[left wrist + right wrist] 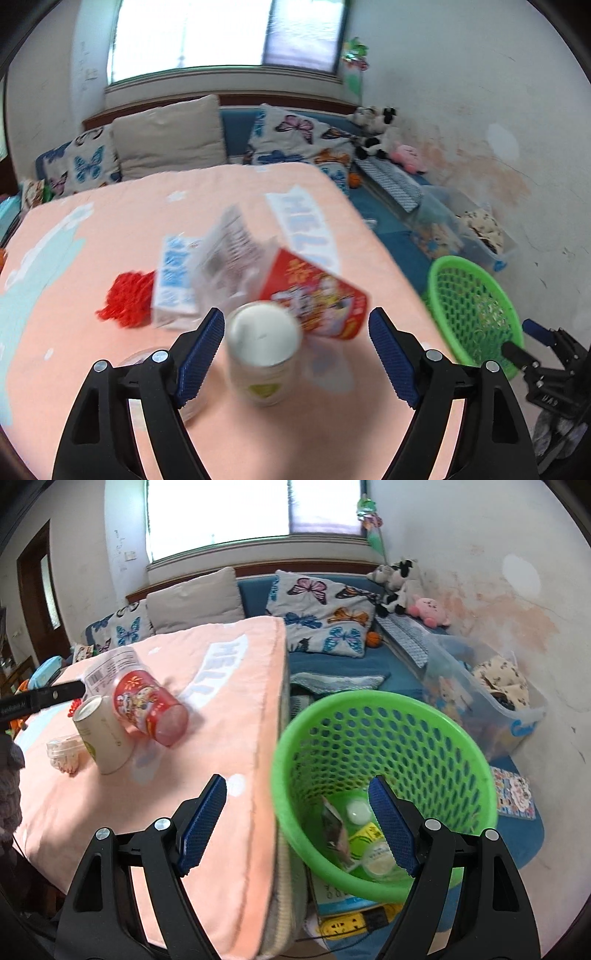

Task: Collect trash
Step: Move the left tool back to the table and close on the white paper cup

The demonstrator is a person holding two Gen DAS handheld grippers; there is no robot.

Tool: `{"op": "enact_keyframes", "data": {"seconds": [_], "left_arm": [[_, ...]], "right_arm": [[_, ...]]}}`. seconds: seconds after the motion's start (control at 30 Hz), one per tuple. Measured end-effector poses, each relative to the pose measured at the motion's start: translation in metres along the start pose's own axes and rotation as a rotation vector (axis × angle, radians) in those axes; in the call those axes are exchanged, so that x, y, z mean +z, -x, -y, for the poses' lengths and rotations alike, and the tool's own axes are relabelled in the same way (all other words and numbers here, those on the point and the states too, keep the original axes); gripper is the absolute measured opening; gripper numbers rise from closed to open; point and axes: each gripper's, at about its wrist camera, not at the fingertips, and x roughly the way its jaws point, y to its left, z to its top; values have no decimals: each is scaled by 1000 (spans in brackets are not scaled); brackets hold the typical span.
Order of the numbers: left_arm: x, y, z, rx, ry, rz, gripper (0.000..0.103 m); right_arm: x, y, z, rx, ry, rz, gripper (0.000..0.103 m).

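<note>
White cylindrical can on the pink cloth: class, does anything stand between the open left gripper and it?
Nothing visible does. The white can stands upright between the open fingers of the left gripper; the red cup lies tipped just behind it, not in front.

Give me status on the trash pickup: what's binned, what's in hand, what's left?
Done: a few wrappers and lids lie in the green basket. In hand: nothing; the left gripper is open around the white can, and the right gripper is open, empty. Left: the can, red cup, blue-and-white carton, clear cup.
</note>
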Motion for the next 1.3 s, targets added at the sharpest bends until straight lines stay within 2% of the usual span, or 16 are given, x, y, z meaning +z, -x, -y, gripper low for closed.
{"op": "enact_keyframes", "data": {"seconds": [0.2, 0.57, 0.67, 0.73, 0.87, 1.07, 1.3], "left_arm": [[-13, -16, -21, 29, 31, -36, 78], [-25, -48, -19, 67, 3, -71, 78], [-26, -52, -21, 62, 5, -73, 74], [-25, -51, -20, 51, 4, -65, 70], [-24, -51, -17, 27, -16, -59, 55], [-25, -45, -15, 22, -27, -48, 54], [-18, -18, -18, -10, -30, -19, 53]], "right_arm": [[9, -11, -17, 39, 23, -9, 79], [20, -31, -41, 93, 67, -37, 79], [22, -38, -45, 110, 74, -48, 79], [23, -44, -48, 121, 81, -56, 79], [25, -52, -56, 154, 93, -70, 79], [27, -60, -70, 208, 139, -80, 79], [34, -79, -86, 276, 179, -99, 79]]}}
